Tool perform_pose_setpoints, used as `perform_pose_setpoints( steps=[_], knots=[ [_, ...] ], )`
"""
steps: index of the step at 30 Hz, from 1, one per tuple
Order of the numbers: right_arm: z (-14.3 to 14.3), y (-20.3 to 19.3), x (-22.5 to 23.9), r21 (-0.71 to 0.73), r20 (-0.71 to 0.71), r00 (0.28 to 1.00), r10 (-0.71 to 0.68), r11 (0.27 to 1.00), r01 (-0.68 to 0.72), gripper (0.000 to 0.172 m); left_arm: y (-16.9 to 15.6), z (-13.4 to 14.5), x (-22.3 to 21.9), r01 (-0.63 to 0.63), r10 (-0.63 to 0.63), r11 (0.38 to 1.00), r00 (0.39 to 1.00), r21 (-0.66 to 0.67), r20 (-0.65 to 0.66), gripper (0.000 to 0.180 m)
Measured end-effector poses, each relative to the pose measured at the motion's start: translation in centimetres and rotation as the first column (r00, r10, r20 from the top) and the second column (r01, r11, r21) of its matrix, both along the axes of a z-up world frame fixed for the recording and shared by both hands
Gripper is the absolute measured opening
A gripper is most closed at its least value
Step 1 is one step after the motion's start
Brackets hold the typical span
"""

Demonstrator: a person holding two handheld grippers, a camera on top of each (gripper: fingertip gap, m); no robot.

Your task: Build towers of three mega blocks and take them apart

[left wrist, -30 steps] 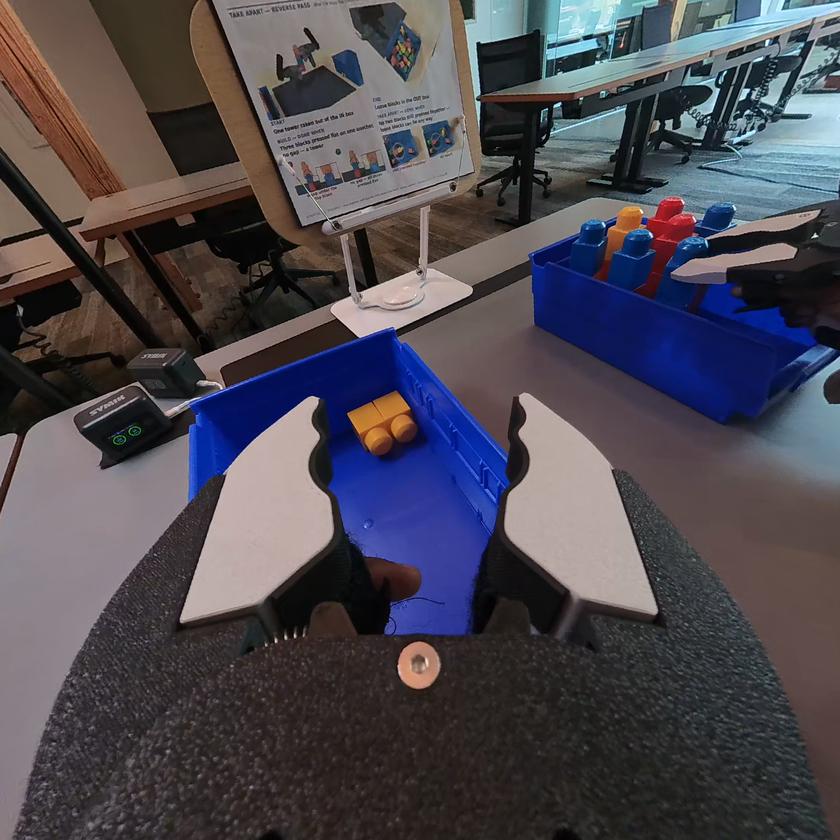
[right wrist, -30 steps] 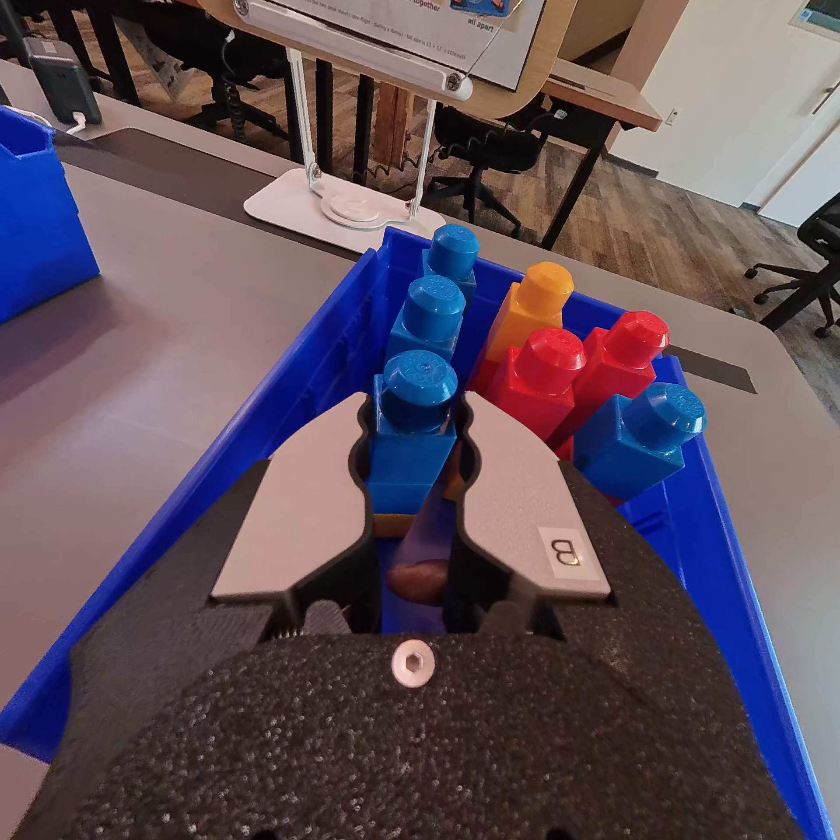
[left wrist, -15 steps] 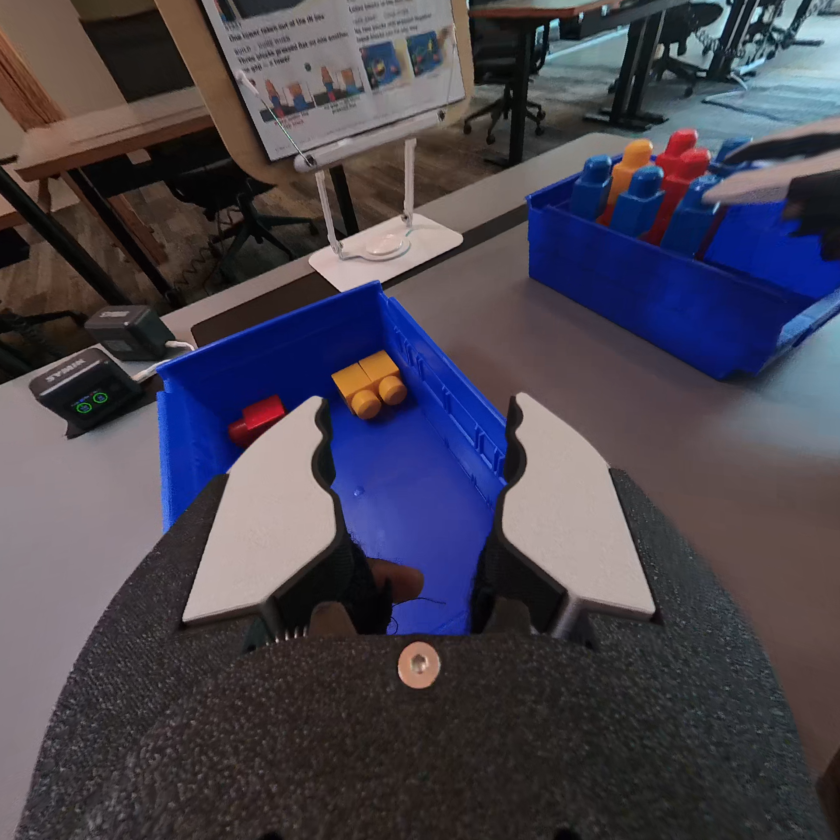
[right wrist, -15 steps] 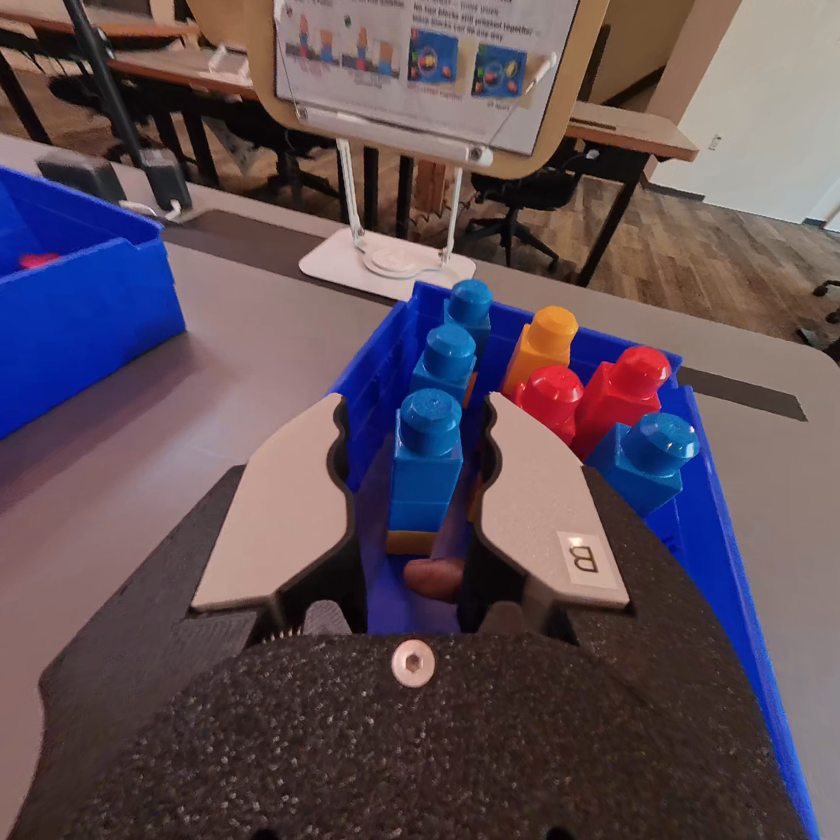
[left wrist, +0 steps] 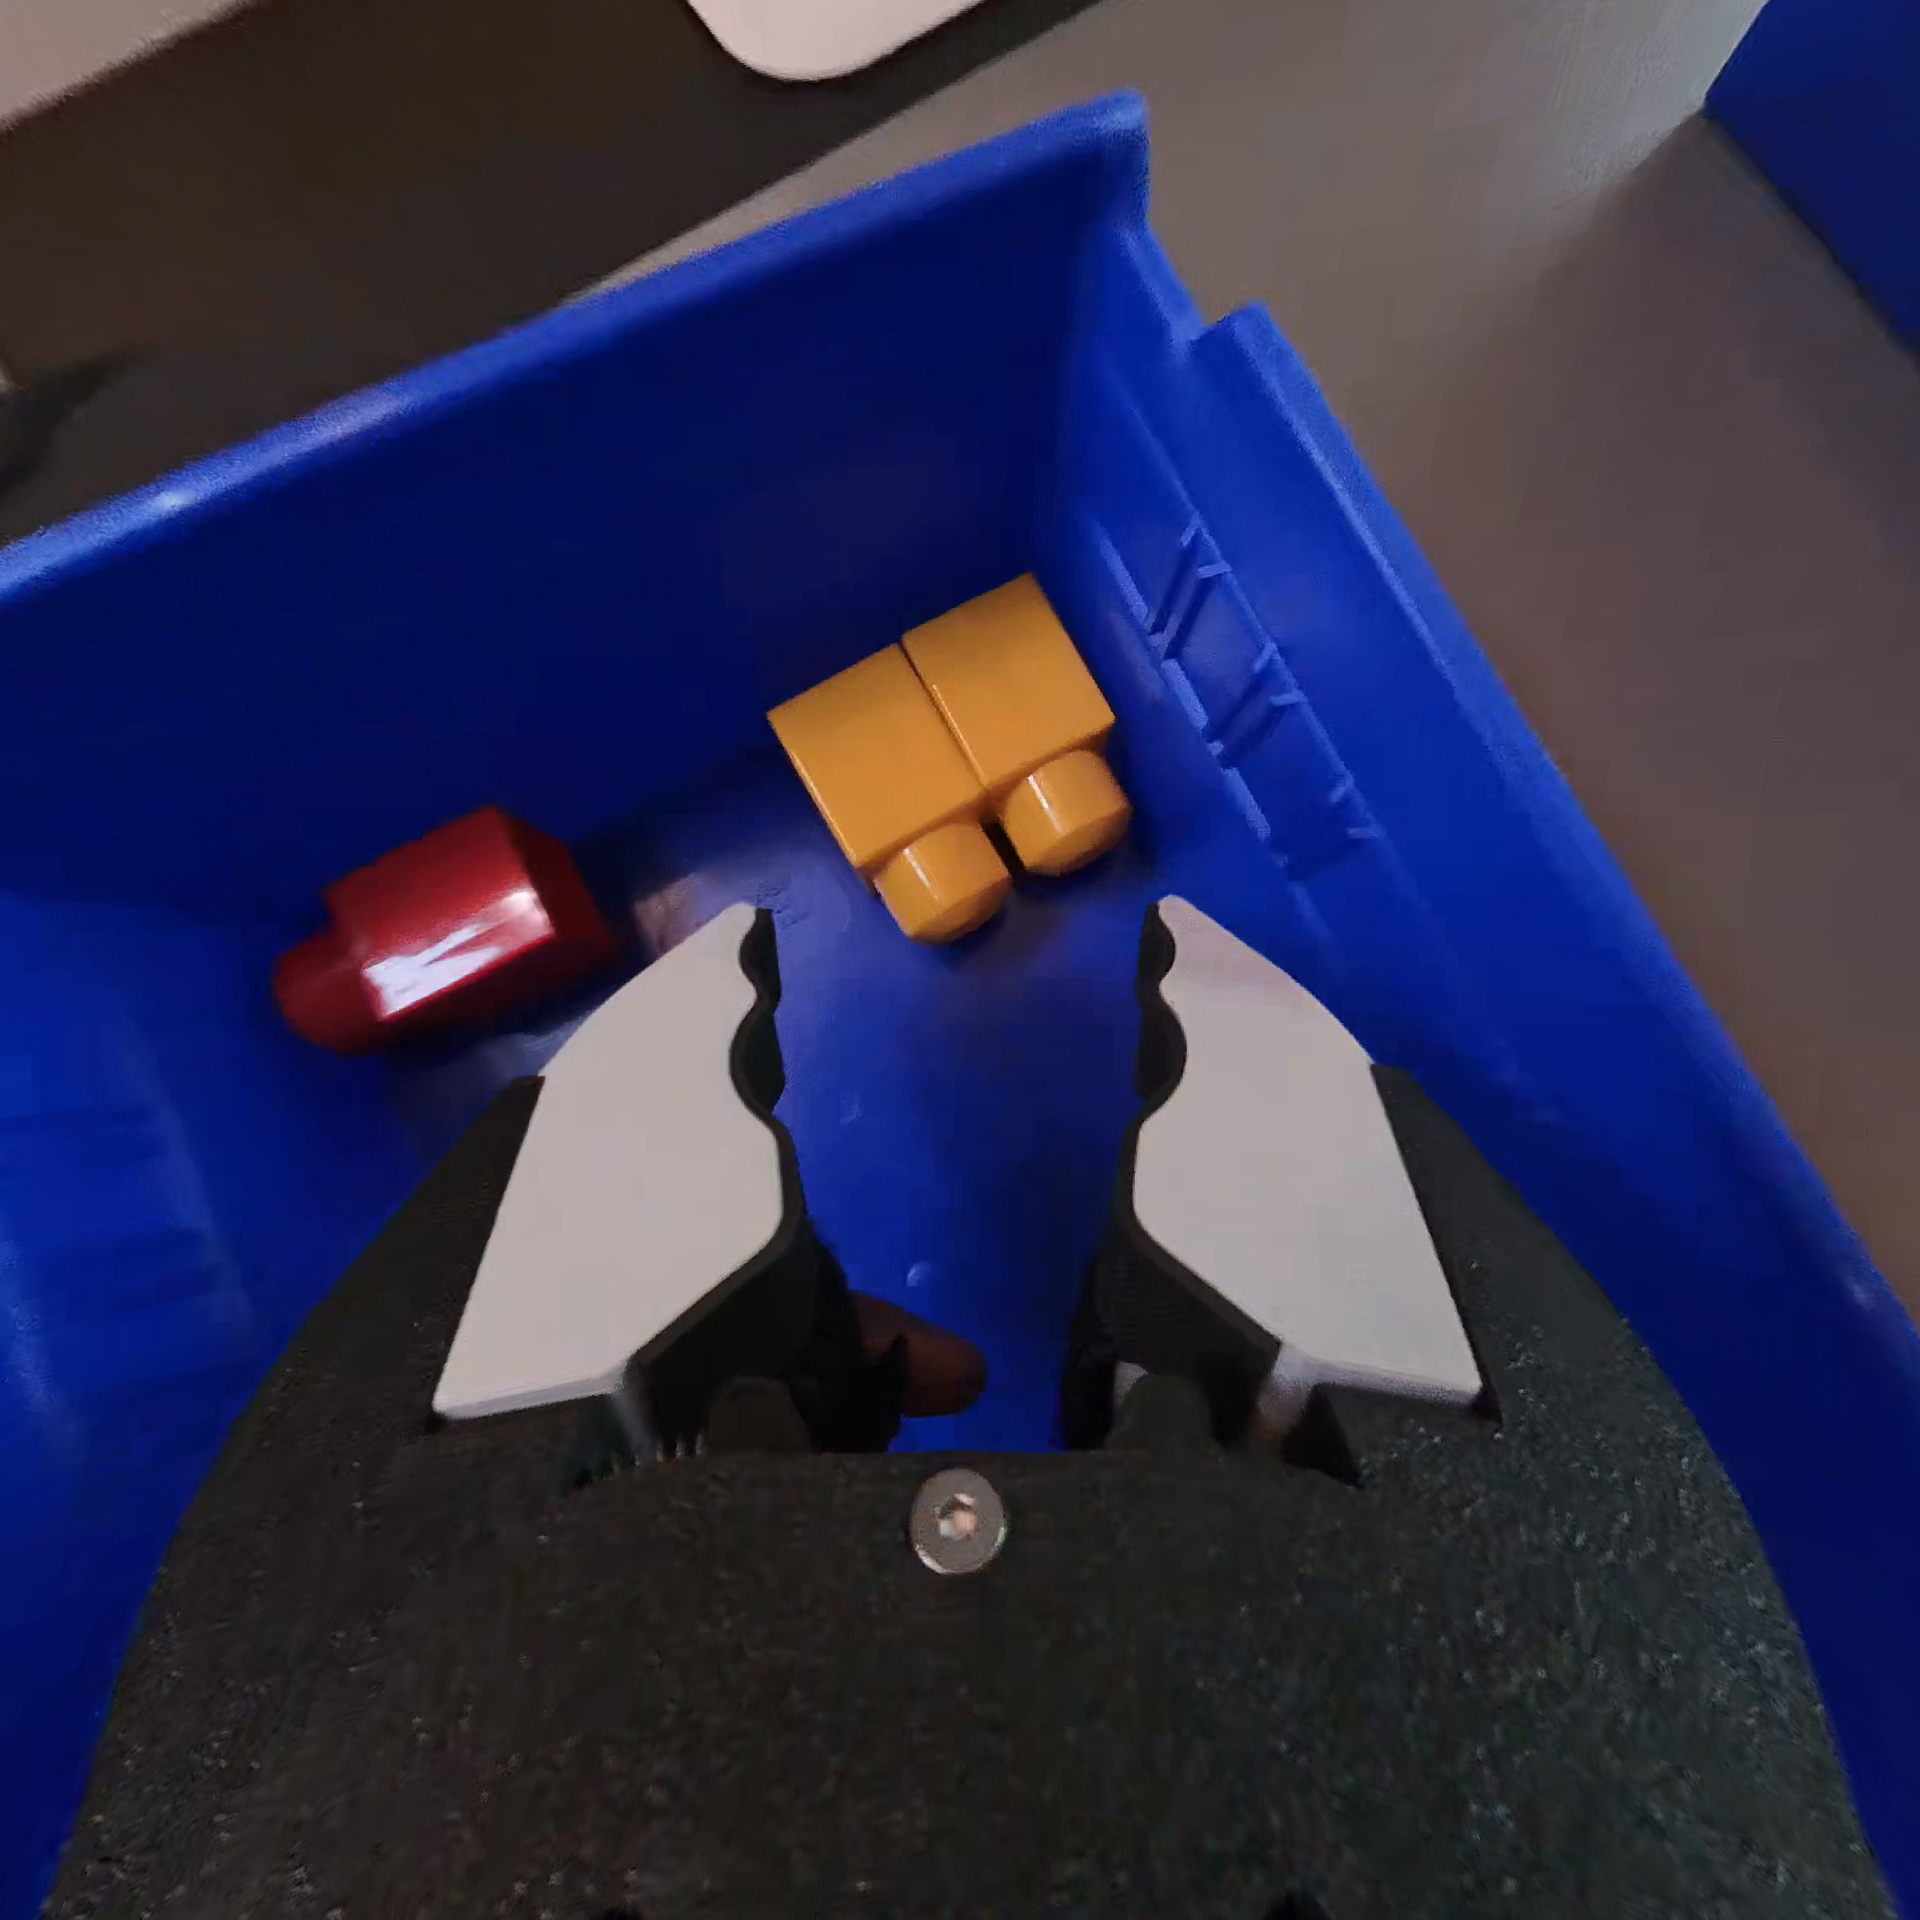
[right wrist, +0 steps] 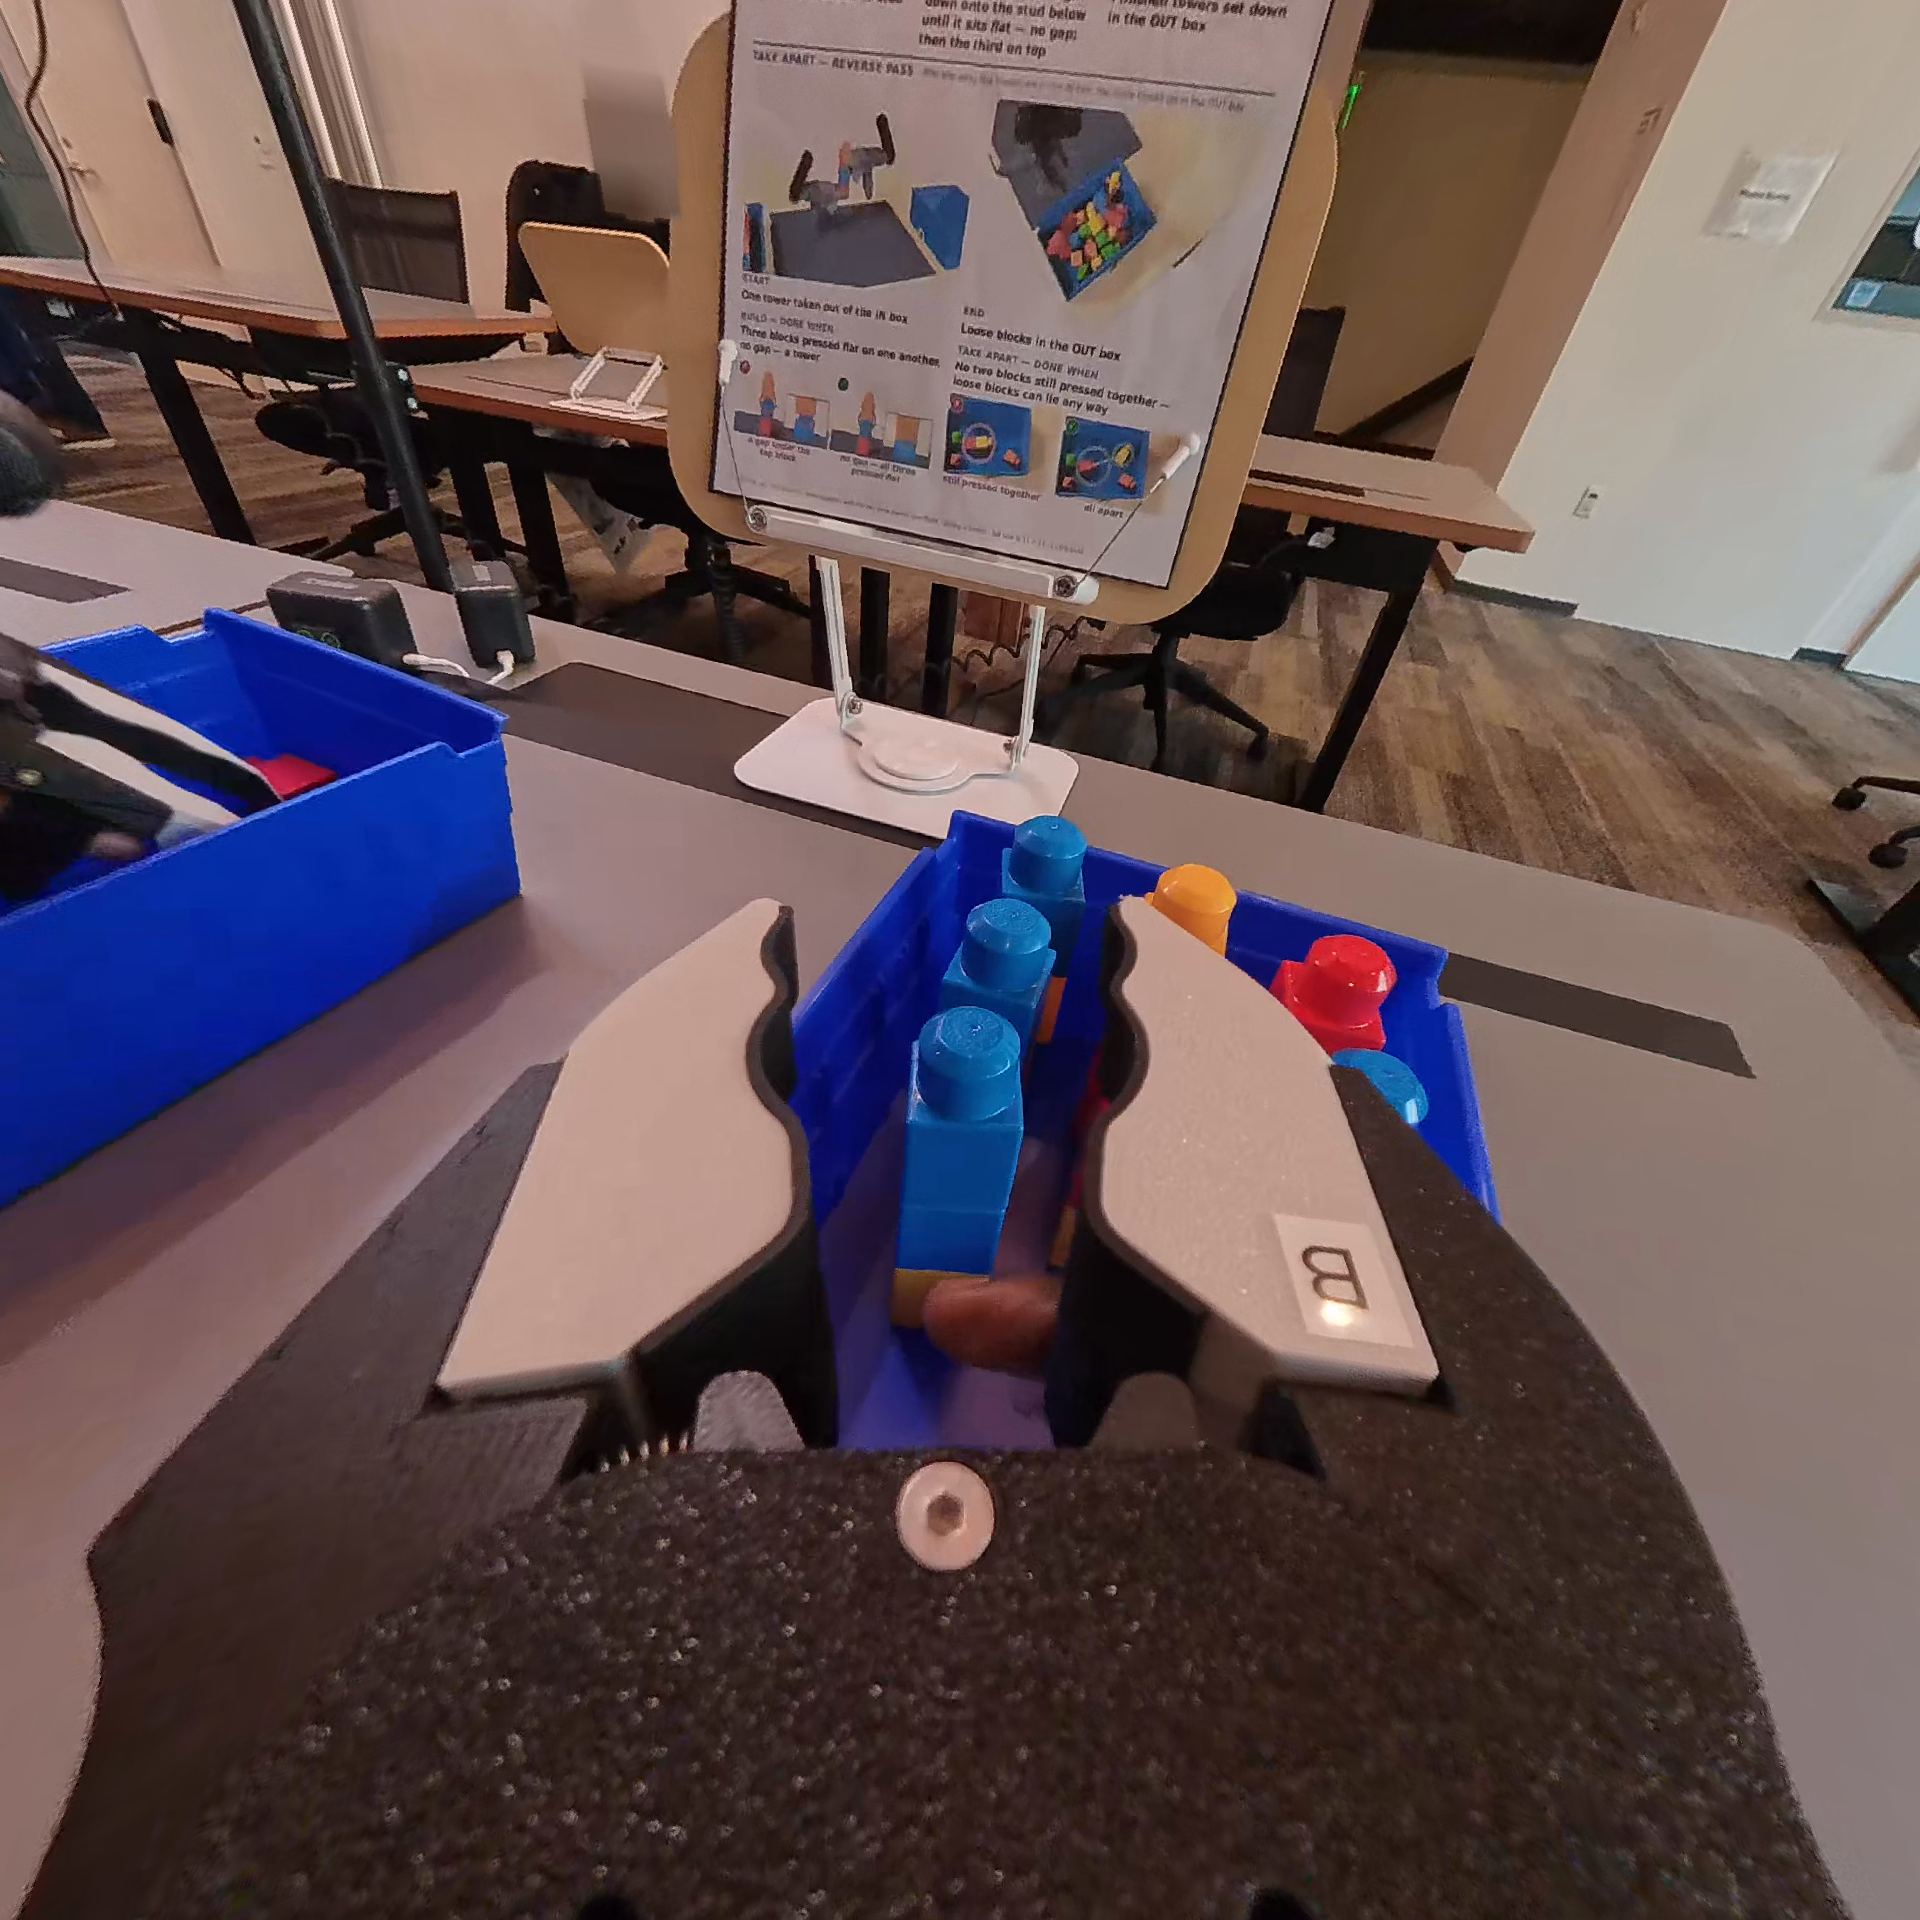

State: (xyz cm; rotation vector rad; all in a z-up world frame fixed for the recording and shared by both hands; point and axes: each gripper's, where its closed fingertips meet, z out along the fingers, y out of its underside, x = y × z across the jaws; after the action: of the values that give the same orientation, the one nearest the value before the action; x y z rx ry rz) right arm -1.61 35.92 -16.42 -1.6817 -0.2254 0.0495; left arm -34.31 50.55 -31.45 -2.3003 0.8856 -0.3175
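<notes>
Standing in the blue plastic bin (right wrist: 1449, 1049), the blue-topped block tower (right wrist: 961, 1132) sits untouched between the right gripper's (right wrist: 945, 940) parted fingers, left gripper (left wrist: 951, 920) likewise parted.

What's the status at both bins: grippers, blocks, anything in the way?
Left gripper open, empty, over two yellow blocks. Right gripper open; blue-topped tower stands untouched between its fingers. Neighbouring towers crowd it.

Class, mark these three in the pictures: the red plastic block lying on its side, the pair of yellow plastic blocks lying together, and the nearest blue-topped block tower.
Red plastic block (left wrist: 447, 930), left wrist view, shiny upper face.
Pair of yellow plastic blocks (left wrist: 940, 732), left wrist view, seam between bodies.
Nearest blue-topped block tower (right wrist: 961, 1153), right wrist view, top block's front face.
</notes>
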Motion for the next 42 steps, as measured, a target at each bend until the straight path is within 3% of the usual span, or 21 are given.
perform_pose_setpoints(
  steps=[1, 5, 8, 13, 16, 18, 21, 23, 27, 30, 32, 34, 36, 38, 40, 42],
  knots=[
    [0.1, -0.1, 0.1, 0.003, 0.005, 1.000, -0.003, 1.000, 0.003, 0.056, 0.3, -0.9, 0.3, 0.003, -0.002, 1.000, 1.000, -0.026, 0.005, 0.066],
    [0.5, -0.3, 0.4, 0.017, 0.005, 1.000, -0.005, 1.000, 0.004, 0.055, 1.6, -3.4, 0.2, -0.001, -0.001, 0.999, 0.999, -0.051, -0.048, 0.059],
    [0.7, -0.4, 0.5, 0.029, 0.002, 1.000, -0.005, 1.000, 0.005, 0.054, 2.1, -4.2, -0.9, 0.003, -0.003, 1.000, 0.995, -0.001, -0.099, 0.030],
    [0.2, -0.2, -2.1, 0.018, 0.024, 0.992, 0.122, 0.992, -0.122, 0.053, 1.2, -1.6, -1.6, 0.033, -0.033, 0.996, 0.999, 0.088, 0.002, 0.030],
    [0.0, -1.2, -6.5, 0.025, 0.013, 0.931, 0.365, 0.931, -0.365, 0.053, -1.5, 2.4, -0.6, 0.126, -0.147, 0.979, 0.981, 0.158, 0.130, 0.030],
    [0.2, -3.0, -10.4, 0.053, -0.045, 0.816, 0.577, 0.817, -0.575, 0.055, -5.2, 6.7, 1.4, 0.266, -0.337, 0.928, 0.898, 0.259, 0.284, 0.029],
    [1.3, -6.0, -15.1, 0.158, -0.149, 0.590, 0.793, 0.608, -0.778, 0.060, -14.0, 13.2, 4.1, 0.506, -0.646, 0.763, 0.597, 0.402, 0.475, 0.030],
    [1.4, -7.3, -17.5, 0.190, -0.180, 0.482, 0.858, 0.511, -0.838, 0.062, -19.0, 14.8, 5.0, 0.619, -0.747, 0.656, 0.449, 0.432, 0.491, 0.029],
    [-0.1, -9.0, -21.3, 0.133, -0.123, 0.391, 0.912, 0.406, -0.904, 0.066, -24.1, 13.3, 6.3, 0.764, -0.838, 0.523, 0.379, 0.377, 0.394, 0.029],
    [-1.4, -10.4, -23.3, 0.078, -0.053, 0.332, 0.942, 0.336, -0.939, 0.066, -25.6, 11.9, 7.1, 0.818, -0.855, 0.487, 0.375, 0.307, 0.358, 0.029],
    [-1.8, -10.8, -23.9, 0.069, -0.005, 0.331, 0.944, 0.331, -0.941, 0.038, -26.2, 11.3, 7.4, 0.841, -0.868, 0.464, 0.368, 0.278, 0.334, 0.029],
    [-1.3, -10.7, -23.7, 0.103, 0.049, 0.352, 0.935, 0.346, -0.932, 0.036, -25.9, 11.1, 7.3, 0.834, -0.865, 0.481, 0.402, 0.269, 0.301, 0.028],
    [-0.5, -10.4, -22.9, 0.145, 0.058, 0.379, 0.924, 0.367, -0.919, 0.035, -24.3, 11.3, 6.6, 0.791, -0.835, 0.546, 0.488, 0.276, 0.254, 0.035],
    [0.5, -9.9, -21.6, 0.185, 0.036, 0.410, 0.911, 0.398, -0.899, 0.035, -20.4, 11.2, 5.1, 0.682, -0.735, 0.673, 0.661, 0.287, 0.152, 0.048],
    [1.2, -9.1, -20.2, 0.215, 0.016, 0.452, 0.892, 0.438, -0.873, 0.035, -14.3, 10.7, 2.0, 0.475, -0.500, 0.826, 0.866, 0.304, 0.007, 0.052],
    [1.6, -8.5, -19.0, 0.232, 0.003, 0.484, 0.875, 0.470, -0.851, 0.035, -8.7, 10.0, -1.1, 0.249, -0.243, 0.919, 0.968, 0.305, -0.056, 0.056]
  ],
)
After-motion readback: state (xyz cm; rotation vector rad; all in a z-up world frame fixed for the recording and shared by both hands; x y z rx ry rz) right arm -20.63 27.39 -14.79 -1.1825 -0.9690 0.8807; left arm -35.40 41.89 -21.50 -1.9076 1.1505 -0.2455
